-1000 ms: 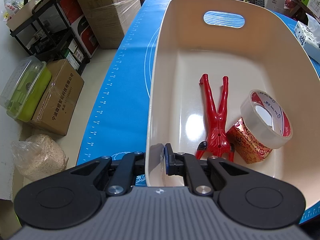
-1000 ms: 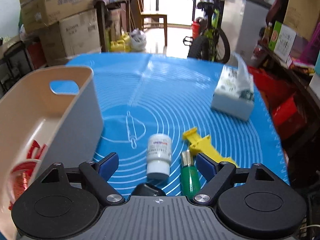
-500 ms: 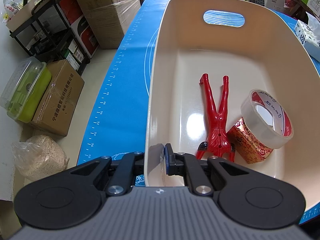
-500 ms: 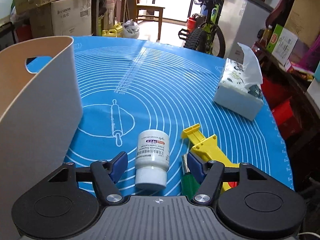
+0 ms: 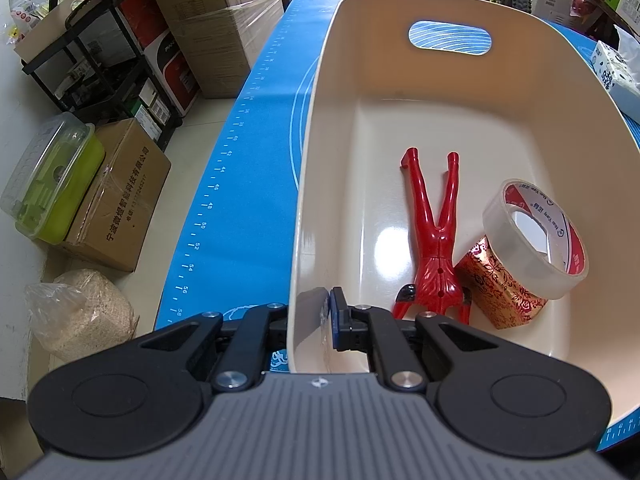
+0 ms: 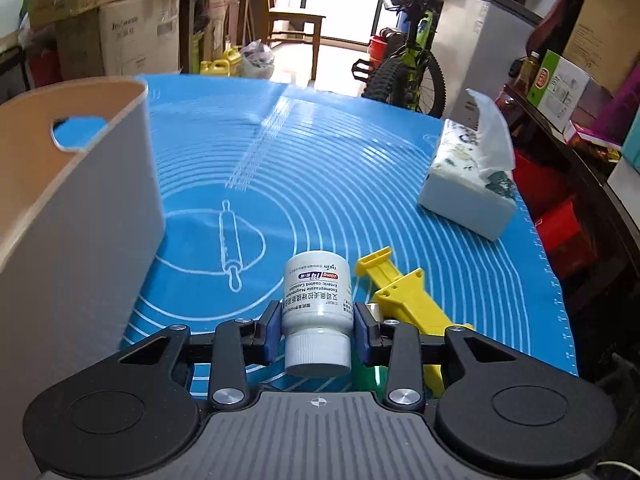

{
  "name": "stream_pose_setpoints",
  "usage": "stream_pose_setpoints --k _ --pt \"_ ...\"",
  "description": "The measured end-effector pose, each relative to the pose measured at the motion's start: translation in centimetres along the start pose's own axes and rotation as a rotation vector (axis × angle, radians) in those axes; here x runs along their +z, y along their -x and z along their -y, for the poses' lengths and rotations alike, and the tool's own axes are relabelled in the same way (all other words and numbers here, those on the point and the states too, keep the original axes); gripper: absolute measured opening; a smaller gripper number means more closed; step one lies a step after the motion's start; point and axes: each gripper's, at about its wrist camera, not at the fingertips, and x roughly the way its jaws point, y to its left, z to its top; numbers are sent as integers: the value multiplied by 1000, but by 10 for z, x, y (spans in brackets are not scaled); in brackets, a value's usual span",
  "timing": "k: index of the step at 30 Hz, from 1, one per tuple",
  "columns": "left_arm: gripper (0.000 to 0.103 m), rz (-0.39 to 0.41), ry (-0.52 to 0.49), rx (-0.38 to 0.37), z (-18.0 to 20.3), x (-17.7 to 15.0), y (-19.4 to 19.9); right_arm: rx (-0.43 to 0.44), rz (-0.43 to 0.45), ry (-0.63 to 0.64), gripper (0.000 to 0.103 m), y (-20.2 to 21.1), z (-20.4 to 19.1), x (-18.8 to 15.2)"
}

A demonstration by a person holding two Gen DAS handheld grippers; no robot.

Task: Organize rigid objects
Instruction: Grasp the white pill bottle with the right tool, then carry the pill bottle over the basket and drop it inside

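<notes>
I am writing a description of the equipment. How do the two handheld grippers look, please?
Both look the same. The left gripper and right gripper have a grey ribbed body, black linkage arms with silver pivot screws, round black discs at both sides and blue pads on the fingertips. No hands, sleeves or cables are visible.

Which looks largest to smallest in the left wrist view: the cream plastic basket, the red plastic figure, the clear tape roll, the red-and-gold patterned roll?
1. Cream plastic basket
2. Red plastic figure
3. Clear tape roll
4. Red-and-gold patterned roll, though the tape partly hides it, so ranks 3 and 4 are unsure.
</notes>
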Motion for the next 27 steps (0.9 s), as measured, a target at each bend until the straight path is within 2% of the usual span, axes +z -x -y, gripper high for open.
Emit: stream_pose_setpoints --k 9,17,22,27 --pt "13 1 3 3 -1 0 1 76 110 -104 44 57 14 21" --pt "13 2 3 3 -1 0 2 149 224 -132 44 100 0 31" --pt "13 2 2 4 -1 0 2 216 266 -104 44 117 -21 31" --pt "13 3 2 6 -2 0 4 295 241 -12 44 125 -56 23"
